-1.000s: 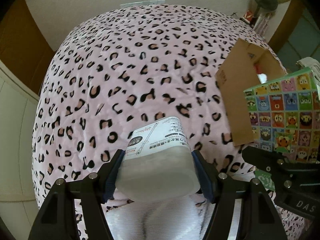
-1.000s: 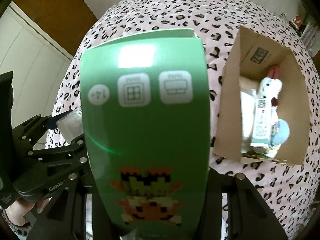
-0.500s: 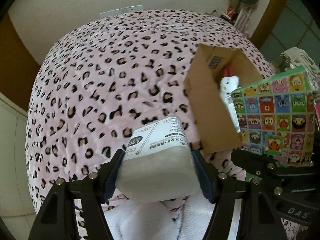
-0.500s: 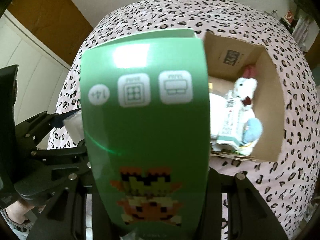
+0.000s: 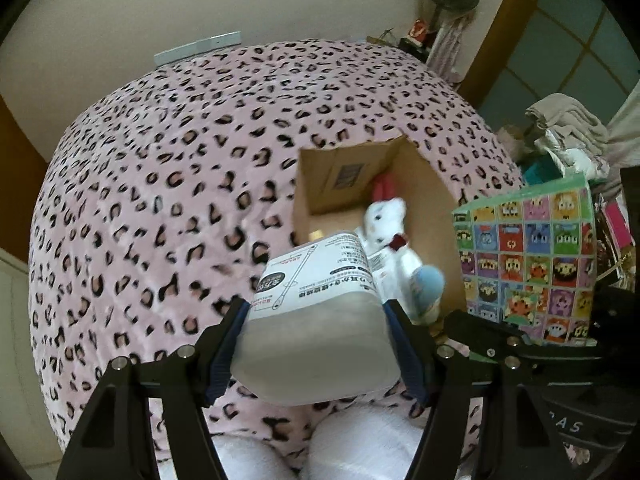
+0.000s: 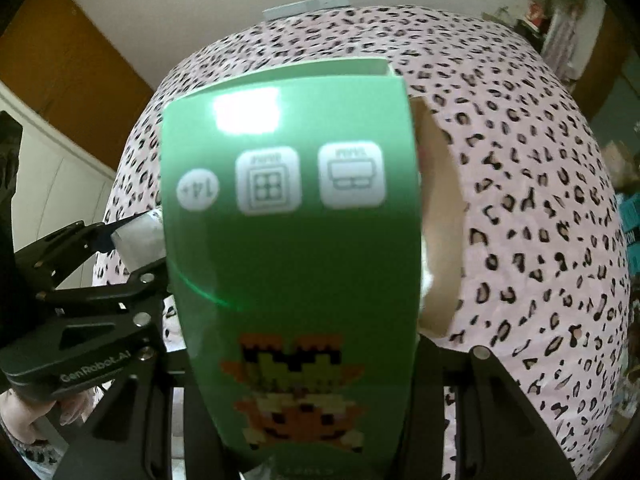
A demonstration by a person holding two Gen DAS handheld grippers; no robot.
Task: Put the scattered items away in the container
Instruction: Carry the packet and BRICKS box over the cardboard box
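You've got both hands loaded and both tilted steeply down over the bed. Your left gripper (image 5: pixel 316 340) is clamped on a translucent cotton-swab pack (image 5: pixel 320 320), blue pads pressing its two sides, jaws about half spread, the white printed label facing up and away from you. That pack hangs just at the near edge of the cardboard box (image 5: pixel 324 176), which sits open-topped on the pink leopard-print blanket (image 5: pixel 160 160). Inside the box you can see a white plush toy (image 5: pixel 384 220) with a red bow, something red behind it, and a pale blue round piece near the front corner. Off to the right in your left view, your right gripper (image 6: pixel 304 360) carries the green pixel-character box (image 6: pixel 292 220); the side with the grid of coloured pixel faces shows there, upright and just beside the cardboard box's right wall. From your right wrist view, the green panel fills the middle, with a "14+" badge and two white icons on it and a pixel figure lower down; the fingers grip it from both sides, jaws fairly narrow. The cardboard box peeks out just behind its right edge, mostly hidden. Your left gripper shows at the left there, pack corner between its fingers, a bit of your hand (image 6: pixel 24 412) below it.
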